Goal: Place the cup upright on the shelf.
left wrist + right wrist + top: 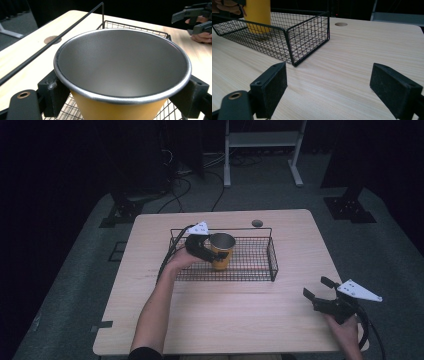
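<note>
l gripper (210,251) clamped on yellow cup (221,256) just under its steel rim, cup upright inside wire basket (272,262), left-centre; looks seated on the mesh, prob. r gripper (316,290) well apart to the right, jaws wide, nothing held, over bare table (220,315).

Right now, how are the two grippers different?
The left gripper is shut on the yellow cup inside the wire basket; the right gripper is open and holds nothing. The left sits over the basket, the right over bare table. Both have black fingers.
</note>
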`<state>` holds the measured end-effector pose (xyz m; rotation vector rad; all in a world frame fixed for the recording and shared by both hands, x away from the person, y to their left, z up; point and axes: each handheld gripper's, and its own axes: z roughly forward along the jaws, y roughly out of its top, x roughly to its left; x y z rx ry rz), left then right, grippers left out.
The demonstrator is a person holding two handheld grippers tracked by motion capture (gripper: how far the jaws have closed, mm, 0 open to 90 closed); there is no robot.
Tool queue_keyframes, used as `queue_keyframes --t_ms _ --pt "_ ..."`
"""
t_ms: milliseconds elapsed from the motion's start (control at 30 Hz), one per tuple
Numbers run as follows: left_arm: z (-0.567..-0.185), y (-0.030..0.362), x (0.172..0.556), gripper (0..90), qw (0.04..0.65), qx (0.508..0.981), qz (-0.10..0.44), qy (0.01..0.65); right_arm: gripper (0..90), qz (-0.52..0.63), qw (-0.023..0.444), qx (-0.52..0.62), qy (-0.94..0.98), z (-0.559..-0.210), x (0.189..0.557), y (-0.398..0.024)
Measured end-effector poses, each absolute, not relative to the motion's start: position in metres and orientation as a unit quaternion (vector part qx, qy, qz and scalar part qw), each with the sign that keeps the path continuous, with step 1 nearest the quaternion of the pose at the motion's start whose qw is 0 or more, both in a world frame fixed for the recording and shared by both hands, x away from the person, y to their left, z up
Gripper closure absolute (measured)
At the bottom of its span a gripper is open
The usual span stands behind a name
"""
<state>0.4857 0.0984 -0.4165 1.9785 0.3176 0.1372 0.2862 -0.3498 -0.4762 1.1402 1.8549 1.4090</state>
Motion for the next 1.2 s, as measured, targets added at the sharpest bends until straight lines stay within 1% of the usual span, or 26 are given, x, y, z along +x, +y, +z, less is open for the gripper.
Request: queue_keyframes --t_ms 167,367,567,867,900,1200 --pt "-0.4198 0.0971 0.486 13.3 0.524 0.84 0.054 0.131 13.2 0.523 0.271 0.423 0.688 -0.4761 0.2862 -0.3499" --pt "-0.4267 0.0952 0.4876 12.0 0.499 0.854 0.061 0.136 13.3 0.524 0.271 0.424 0.688 -0.4761 0.2863 -0.35" --pt "-0.4267 0.0941 0.4873 10.8 0.496 0.855 0.071 0.136 13.3 0.524 0.27 0.424 0.688 -0.4761 0.2863 -0.35" --pt "-0.4253 0.0955 0.4875 6.4 0.495 0.853 0.082 0.143 13.2 0.522 0.271 0.423 0.689 -0.4762 0.2863 -0.3496" --pt "-0.4249 0.0954 0.4875 4.1 0.495 0.852 0.089 0.144 13.2 0.521 0.272 0.422 0.69 -0.4762 0.2863 -0.3492" --pt "-0.422 0.0949 0.4864 0.2 0.497 0.85 0.109 0.138 13.2 0.52 0.273 0.422 0.69 -0.4762 0.2862 -0.349"
